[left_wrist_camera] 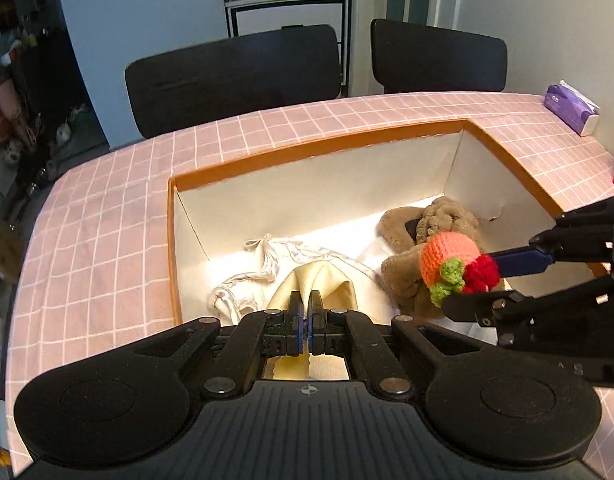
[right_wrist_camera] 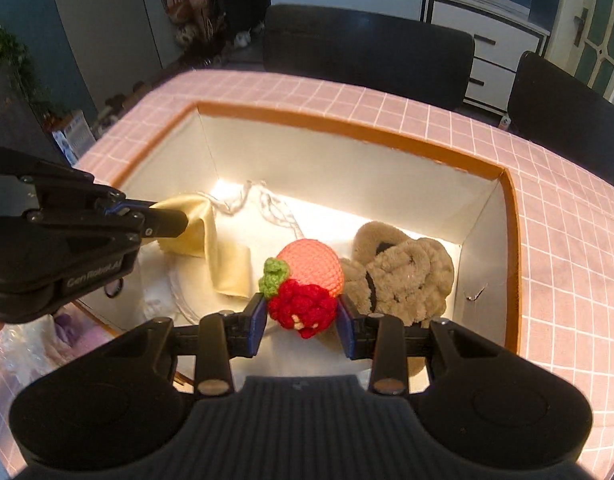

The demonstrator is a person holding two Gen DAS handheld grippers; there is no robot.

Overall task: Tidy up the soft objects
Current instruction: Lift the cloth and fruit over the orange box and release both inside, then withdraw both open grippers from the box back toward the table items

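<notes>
An open cardboard box [left_wrist_camera: 319, 152] [right_wrist_camera: 347, 126] with an orange rim sits on the pink checked tablecloth. My left gripper [left_wrist_camera: 306, 304] [right_wrist_camera: 175, 222] is shut on a pale yellow cloth [left_wrist_camera: 319, 280] [right_wrist_camera: 223, 256] that hangs into the box. My right gripper [right_wrist_camera: 301, 314] [left_wrist_camera: 487, 284] is shut on the red part of a crocheted toy [right_wrist_camera: 307, 280] [left_wrist_camera: 455, 260], whose orange ball and green leaves stick out ahead of the fingers. Inside the box lie a brown plush item [left_wrist_camera: 427, 220] [right_wrist_camera: 399, 276] and white fabric with a cord [left_wrist_camera: 267, 264] [right_wrist_camera: 263, 208].
Two black chairs [left_wrist_camera: 235, 76] [left_wrist_camera: 439, 56] stand at the table's far side. A purple tissue pack [left_wrist_camera: 573, 110] lies at the far right of the table. A white cabinet [right_wrist_camera: 491, 44] stands behind. Plastic-wrapped items [right_wrist_camera: 39, 344] lie left of the box.
</notes>
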